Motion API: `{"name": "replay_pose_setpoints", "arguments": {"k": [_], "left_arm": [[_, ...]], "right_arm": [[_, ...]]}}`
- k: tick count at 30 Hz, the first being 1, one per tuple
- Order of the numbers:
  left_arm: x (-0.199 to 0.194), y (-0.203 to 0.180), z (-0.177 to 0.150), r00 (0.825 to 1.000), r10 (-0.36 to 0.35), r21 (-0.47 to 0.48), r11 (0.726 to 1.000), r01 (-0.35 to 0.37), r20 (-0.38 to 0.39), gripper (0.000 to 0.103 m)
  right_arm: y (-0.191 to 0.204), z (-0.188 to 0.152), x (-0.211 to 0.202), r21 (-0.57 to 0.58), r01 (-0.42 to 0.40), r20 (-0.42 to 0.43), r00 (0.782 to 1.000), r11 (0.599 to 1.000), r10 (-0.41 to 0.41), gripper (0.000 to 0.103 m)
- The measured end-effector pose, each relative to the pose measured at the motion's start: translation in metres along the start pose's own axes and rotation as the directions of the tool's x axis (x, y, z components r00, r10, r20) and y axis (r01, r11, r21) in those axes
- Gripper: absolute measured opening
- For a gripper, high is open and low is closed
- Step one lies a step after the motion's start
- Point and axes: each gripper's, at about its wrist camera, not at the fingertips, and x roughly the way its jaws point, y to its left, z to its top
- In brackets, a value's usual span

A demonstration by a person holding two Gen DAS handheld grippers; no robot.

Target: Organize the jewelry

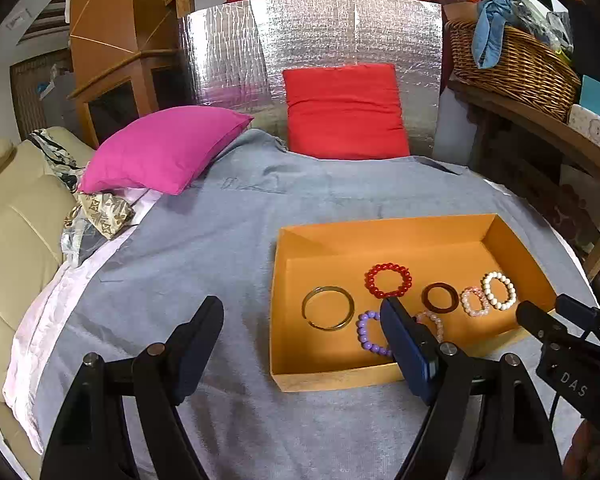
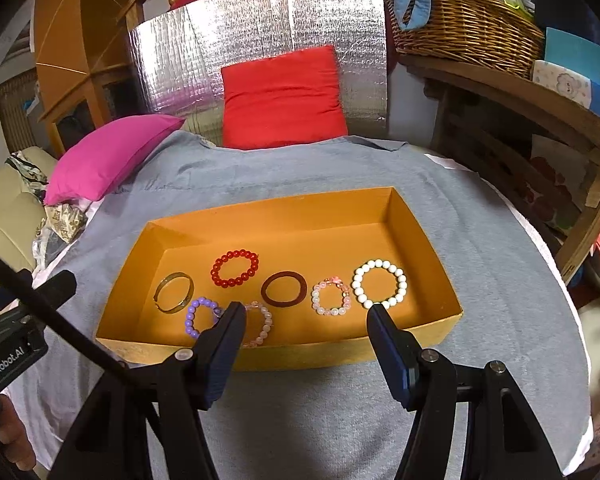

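An orange box (image 2: 276, 216) sits on the grey cloth and also shows in the left wrist view (image 1: 380, 228). Inside lie several bracelets: a gold bangle (image 2: 173, 291), a red bead one (image 2: 235, 268), a dark brown ring (image 2: 283, 288), a purple bead one (image 2: 198, 317), a pale pink one (image 2: 262, 326), a pink-white one (image 2: 330, 296) and a white bead one (image 2: 379, 284). My right gripper (image 2: 305, 312) is open and empty above the box's near wall. My left gripper (image 1: 302, 308) is open and empty at the box's left side.
The grey cloth (image 2: 340, 408) covers a round table. A pink cushion (image 1: 160, 148) and a red cushion (image 1: 344, 112) lie at the back. A wicker basket (image 2: 464, 20) stands on a wooden shelf at right. A beige sofa (image 1: 8, 232) is at left.
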Motion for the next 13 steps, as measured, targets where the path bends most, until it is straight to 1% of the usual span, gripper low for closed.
{"name": "replay_pose_setpoints", "arguments": {"k": [6, 10, 13], "left_arm": [[0.003, 0.001, 0.003, 1.0, 0.002, -0.007, 1.0, -0.002, 0.001, 0.081], [0.002, 0.0, 0.003, 0.999, -0.02, -0.01, 1.0, 0.02, 0.031, 0.081], [0.002, -0.009, -0.001, 0.999, -0.036, 0.029, 0.999, 0.035, 0.041, 0.081]], "right_arm": [[-0.001, 0.002, 0.004, 0.004, -0.001, -0.004, 1.0, 1.0, 0.001, 0.067], [-0.003, 0.002, 0.01, 0.005, -0.001, -0.015, 1.0, 1.0, 0.001, 0.067], [-0.008, 0.001, 0.01, 0.007, 0.0, -0.014, 1.0, 1.0, 0.001, 0.067]]}}
